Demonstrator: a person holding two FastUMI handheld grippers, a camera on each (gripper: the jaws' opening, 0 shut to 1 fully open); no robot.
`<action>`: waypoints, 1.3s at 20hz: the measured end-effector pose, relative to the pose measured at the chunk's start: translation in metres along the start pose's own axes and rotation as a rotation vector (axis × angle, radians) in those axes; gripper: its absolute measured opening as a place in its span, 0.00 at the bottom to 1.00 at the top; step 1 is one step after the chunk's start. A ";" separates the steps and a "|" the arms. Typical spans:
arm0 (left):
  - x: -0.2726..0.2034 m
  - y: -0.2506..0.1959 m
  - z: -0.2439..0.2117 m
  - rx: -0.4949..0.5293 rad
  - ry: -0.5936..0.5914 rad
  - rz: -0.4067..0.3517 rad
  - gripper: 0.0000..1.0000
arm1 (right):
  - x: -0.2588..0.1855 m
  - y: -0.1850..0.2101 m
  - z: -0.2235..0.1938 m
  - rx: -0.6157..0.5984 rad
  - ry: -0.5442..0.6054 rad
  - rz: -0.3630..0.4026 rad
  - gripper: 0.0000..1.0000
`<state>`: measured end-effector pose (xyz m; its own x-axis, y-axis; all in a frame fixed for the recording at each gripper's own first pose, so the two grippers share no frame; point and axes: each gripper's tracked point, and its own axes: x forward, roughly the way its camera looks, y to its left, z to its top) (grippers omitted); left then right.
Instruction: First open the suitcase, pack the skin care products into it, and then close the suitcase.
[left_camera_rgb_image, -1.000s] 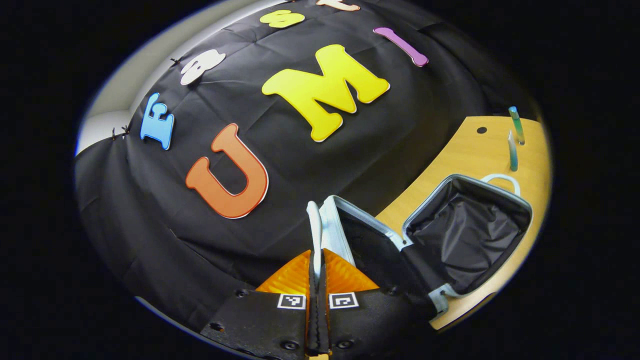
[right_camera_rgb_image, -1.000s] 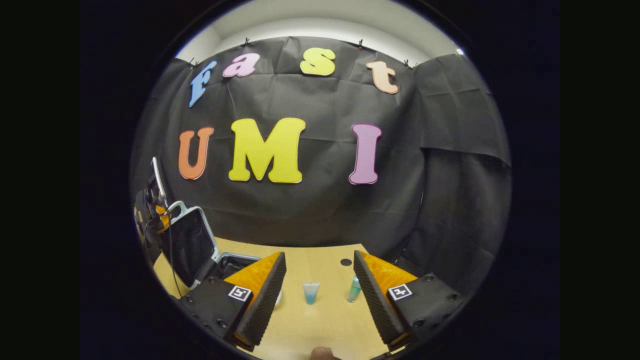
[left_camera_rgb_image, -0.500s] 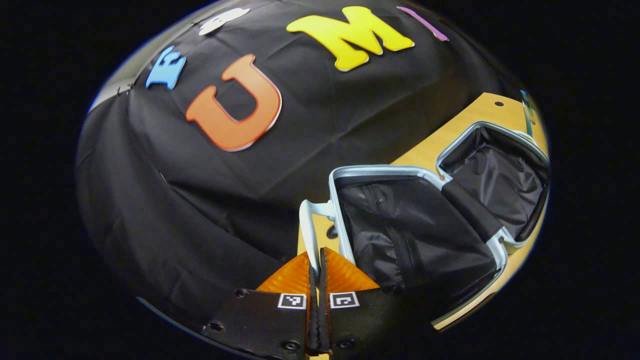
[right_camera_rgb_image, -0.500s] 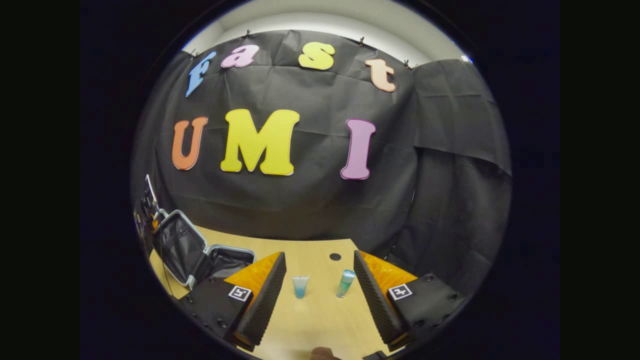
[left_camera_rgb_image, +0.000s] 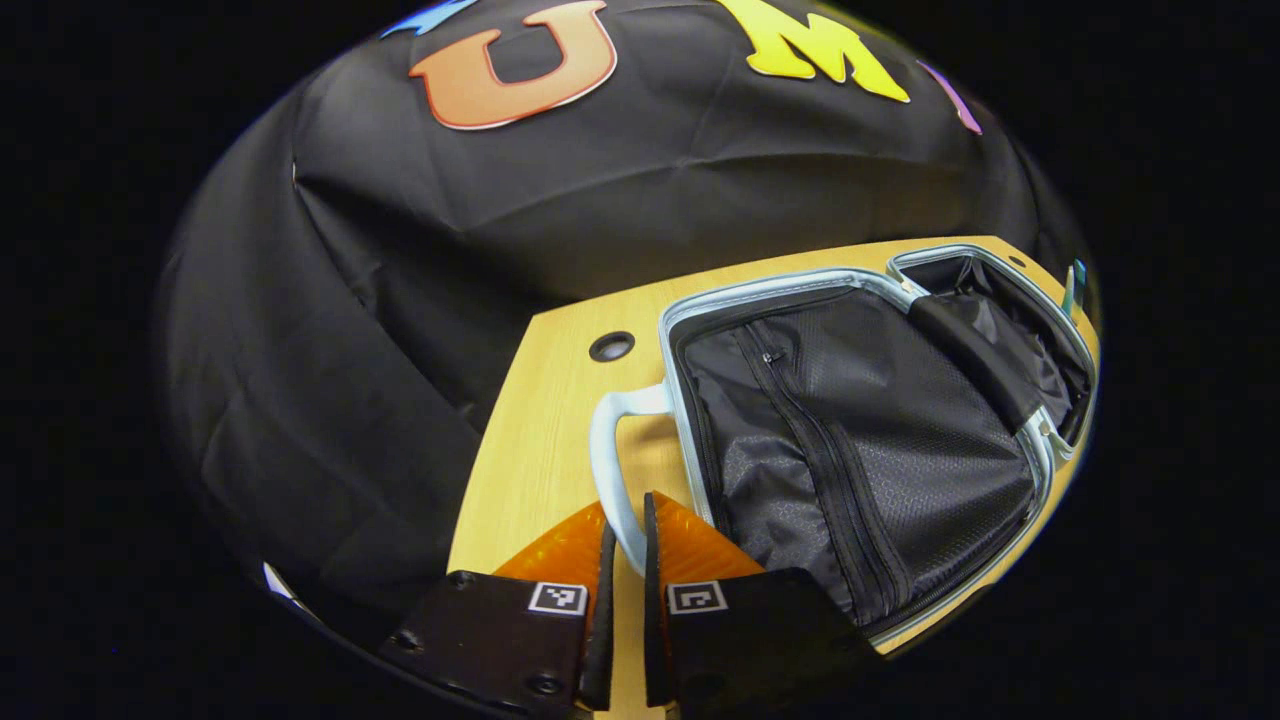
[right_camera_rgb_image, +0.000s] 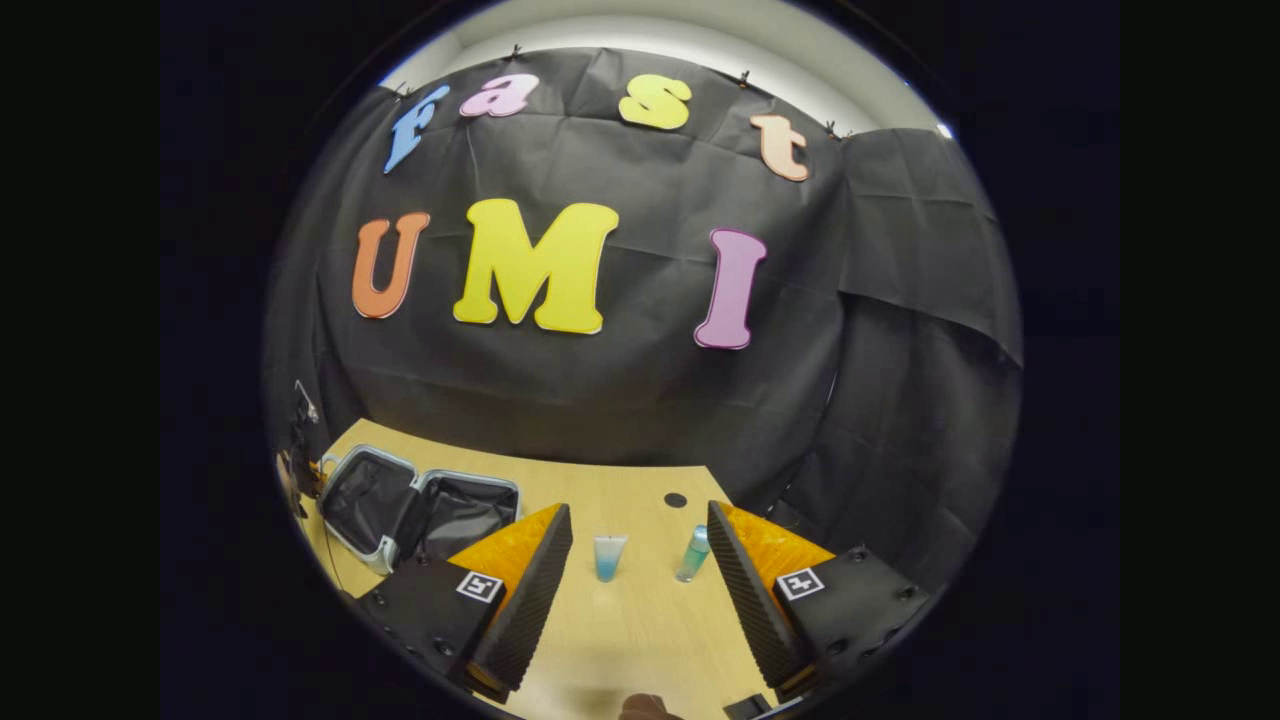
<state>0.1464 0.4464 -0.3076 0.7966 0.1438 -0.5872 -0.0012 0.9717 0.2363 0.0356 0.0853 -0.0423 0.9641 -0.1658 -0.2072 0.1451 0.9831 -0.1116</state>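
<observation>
A pale blue suitcase lies wide open on the wooden table. In the left gripper view its lid half (left_camera_rgb_image: 850, 450) with black zip lining lies flat, and the base half (left_camera_rgb_image: 1010, 320) is beyond it. The lid's handle (left_camera_rgb_image: 603, 450) runs down between the fingers of my left gripper (left_camera_rgb_image: 627, 530), whose jaws stand a little apart. In the right gripper view a small blue tube (right_camera_rgb_image: 608, 556) and a teal bottle (right_camera_rgb_image: 692, 553) stand ahead of my open right gripper (right_camera_rgb_image: 640, 560). The suitcase (right_camera_rgb_image: 420, 510) lies to the left there.
The table (left_camera_rgb_image: 540, 440) has a round cable hole (left_camera_rgb_image: 611, 346) near the handle and another hole (right_camera_rgb_image: 676, 499) behind the two products. Black cloth walls close off the table's back and sides.
The lid swung down with my left gripper from upright to flat on the table. The left jaws have parted slightly around the handle. The right gripper barely moved.
</observation>
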 end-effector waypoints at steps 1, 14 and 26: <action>0.002 0.001 -0.004 -0.011 0.006 0.002 0.16 | -0.001 0.002 0.002 -0.007 -0.004 0.004 0.81; -0.097 -0.076 0.085 -0.120 -0.188 -0.051 0.99 | 0.013 0.002 -0.015 -0.019 -0.002 0.121 0.80; -0.163 -0.367 0.126 -0.176 -0.212 -0.332 0.99 | 0.068 -0.113 -0.039 -0.028 -0.029 0.096 0.81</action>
<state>0.0933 0.0424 -0.2009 0.8776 -0.2063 -0.4328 0.1880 0.9785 -0.0852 0.0761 -0.0401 -0.0821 0.9795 -0.0683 -0.1898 0.0460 0.9918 -0.1196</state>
